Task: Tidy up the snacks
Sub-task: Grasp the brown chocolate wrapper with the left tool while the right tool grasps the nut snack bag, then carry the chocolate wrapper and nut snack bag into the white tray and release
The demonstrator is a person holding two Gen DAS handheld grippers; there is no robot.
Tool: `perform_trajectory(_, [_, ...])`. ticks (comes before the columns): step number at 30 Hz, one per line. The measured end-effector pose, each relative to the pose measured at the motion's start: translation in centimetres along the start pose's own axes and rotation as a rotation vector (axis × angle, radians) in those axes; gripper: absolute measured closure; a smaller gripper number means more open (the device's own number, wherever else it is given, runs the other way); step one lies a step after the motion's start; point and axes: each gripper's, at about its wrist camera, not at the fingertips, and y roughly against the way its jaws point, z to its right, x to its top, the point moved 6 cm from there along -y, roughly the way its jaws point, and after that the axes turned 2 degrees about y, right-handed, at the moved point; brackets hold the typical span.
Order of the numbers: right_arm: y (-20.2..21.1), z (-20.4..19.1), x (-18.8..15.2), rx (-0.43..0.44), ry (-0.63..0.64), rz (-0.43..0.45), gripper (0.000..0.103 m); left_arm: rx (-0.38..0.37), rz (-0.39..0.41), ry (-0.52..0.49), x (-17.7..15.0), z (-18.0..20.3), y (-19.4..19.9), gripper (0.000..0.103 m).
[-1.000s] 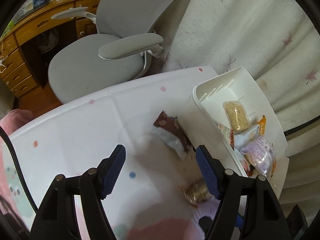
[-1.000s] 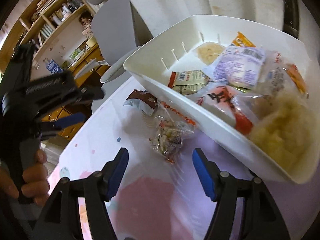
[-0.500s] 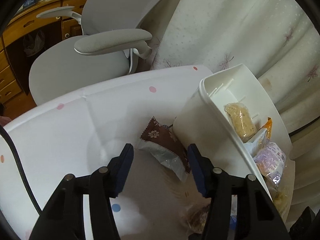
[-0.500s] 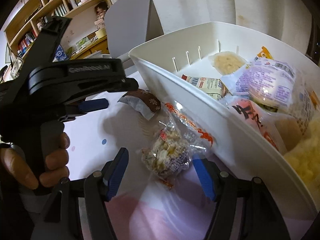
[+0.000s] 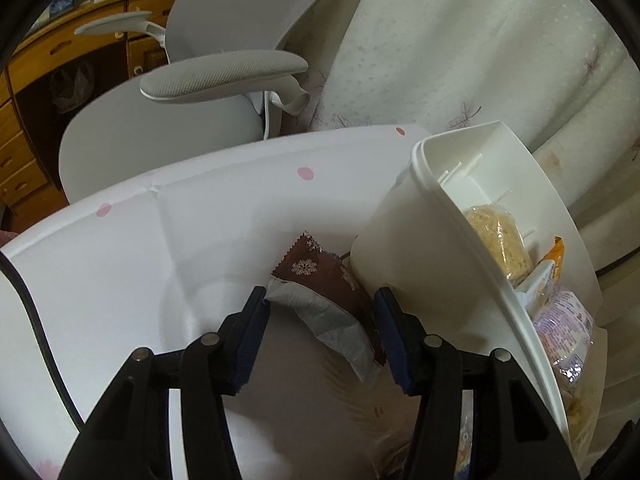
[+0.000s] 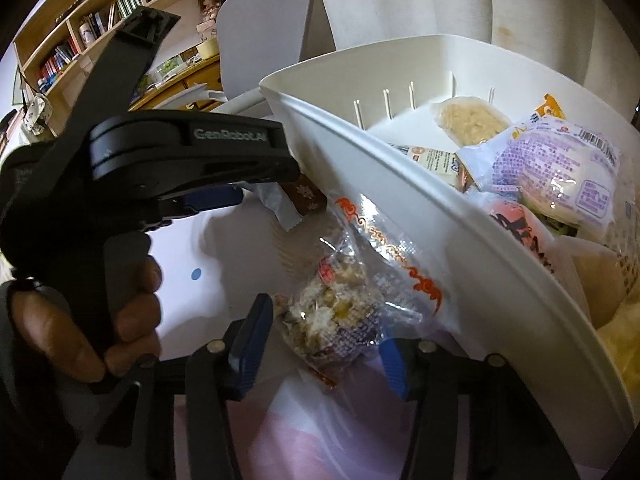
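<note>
1. Left tongs (image 5: 320, 322): parted, blue pads either side of a brown snack packet (image 5: 326, 276), left pad tip touching the packet's silver edge, right pad just beside its other edge; not clamped.
2. Brown snack packet: lying flat on the white polka-dot table (image 5: 120, 264), snowflake print up, just beside the outer wall of the white bin (image 5: 404, 248).
3. Right tongs (image 6: 326, 336): parted, pads flanking a clear bag of mixed crunchy snack (image 6: 340, 312); contact impossible to tell.
4. Clear bag: on the table against the bin wall, orange-printed top leaning on the wall.
5. White bin: packed with a pale noodle block (image 6: 468, 118), a purple-printed bag (image 6: 560, 168) and other wrapped snacks.
6. Beyond the table: grey office chair (image 5: 224, 72), floral curtain (image 5: 480, 40), wooden drawers (image 5: 24, 128), bookshelves (image 6: 100, 12).
</note>
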Motion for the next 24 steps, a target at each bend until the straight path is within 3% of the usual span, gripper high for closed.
perform_trajectory(4, [0.2, 0.2, 0.4, 0.013, 0.010, 0.003, 0.060, 0.005, 0.011, 0.004, -0.1, 0.1, 0.0, 0.060])
perform_trajectory(5, [0.3, 0.2, 0.4, 0.017, 0.014, 0.003, 0.061, -0.016, 0.009, 0.012, -0.1, 0.2, -0.1, 0.067])
perform_trajectory(13, [0.7, 0.5, 0.8, 0.033, 0.016, -0.014, 0.066, -0.012, 0.011, 0.020, -0.2, 0.2, 0.1, 0.077])
perform_trajectory(15, [0.9, 0.7, 0.9, 0.038, 0.013, -0.021, 0.067, -0.006, 0.015, 0.008, -0.1, 0.4, 0.3, 0.086])
perform_trajectory(24, [3.3, 0.3, 0.0, 0.060, 0.018, -0.047, 0.067, 0.036, 0.037, -0.022, -0.4, 0.0, 3.4, 0.088])
